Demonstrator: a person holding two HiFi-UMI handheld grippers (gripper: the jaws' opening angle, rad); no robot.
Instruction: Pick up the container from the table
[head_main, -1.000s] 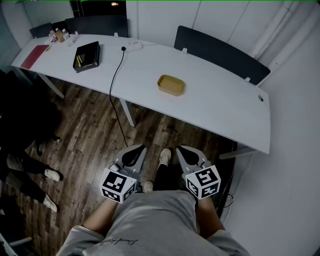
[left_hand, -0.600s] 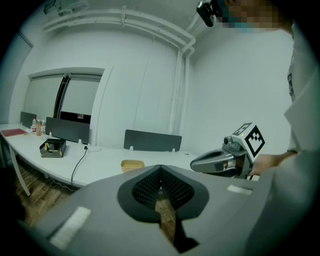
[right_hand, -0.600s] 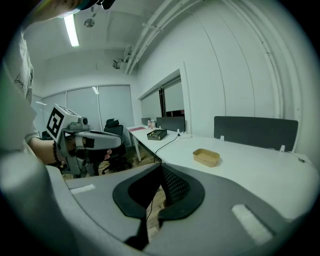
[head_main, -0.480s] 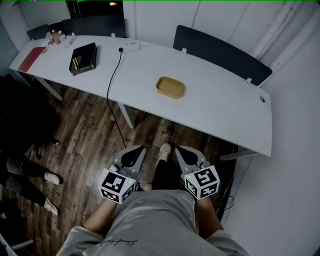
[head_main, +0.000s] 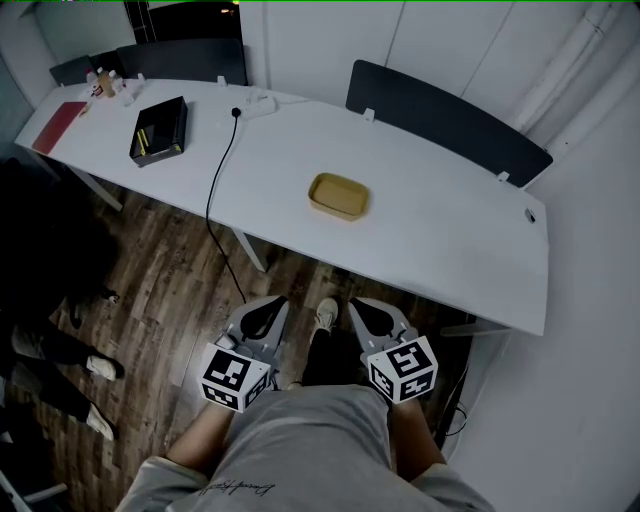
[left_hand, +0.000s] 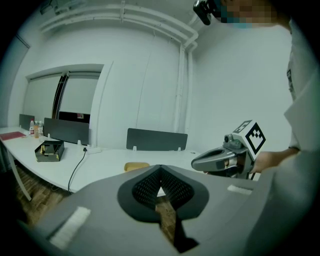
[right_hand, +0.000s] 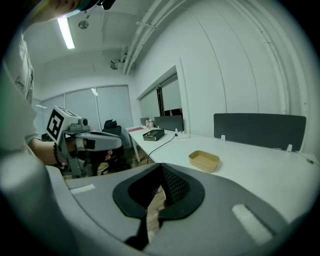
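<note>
Short of the white table (head_main: 450, 215), reach not yet begun: both grippers held low at the waist, side by side, noses aimed at the near edge. Left gripper (head_main: 276, 302) with jaws brought together and nothing between the pads. Right gripper (head_main: 357, 303) likewise closed on nothing (the small diamond-shaped gap behind each set of tips belongs to the pad shape and is no opening). Tucked in and closed, by the look of the stance, simply for carrying during the approach.

Task's container (head_main: 338, 195), tan, shallow and round-cornered, open-topped and apparently empty, near the middle of the table and well apart from both grippers. Alone on its stretch of bare surface, probably set there for a clear reach from the front. Ahead and slightly right of the closed jaws in the right gripper view, the container (right_hand: 204, 161); just above the jaws in the left gripper view, only a sliver of the container (left_hand: 136, 166).

Clutter kept to the far left end: black tray (head_main: 158, 130), red folder (head_main: 58, 113), small bottles (head_main: 100, 83), and a black cable (head_main: 213, 190) trailing from a white power strip (head_main: 258, 98) over the edge toward the wood floor (head_main: 170, 270).

No brand or label visible on the container. Only black-and-white square patterns on the marker cubes (head_main: 403, 368), no words. Script line on the grey shirt (head_main: 235, 487) too small to read.
</note>
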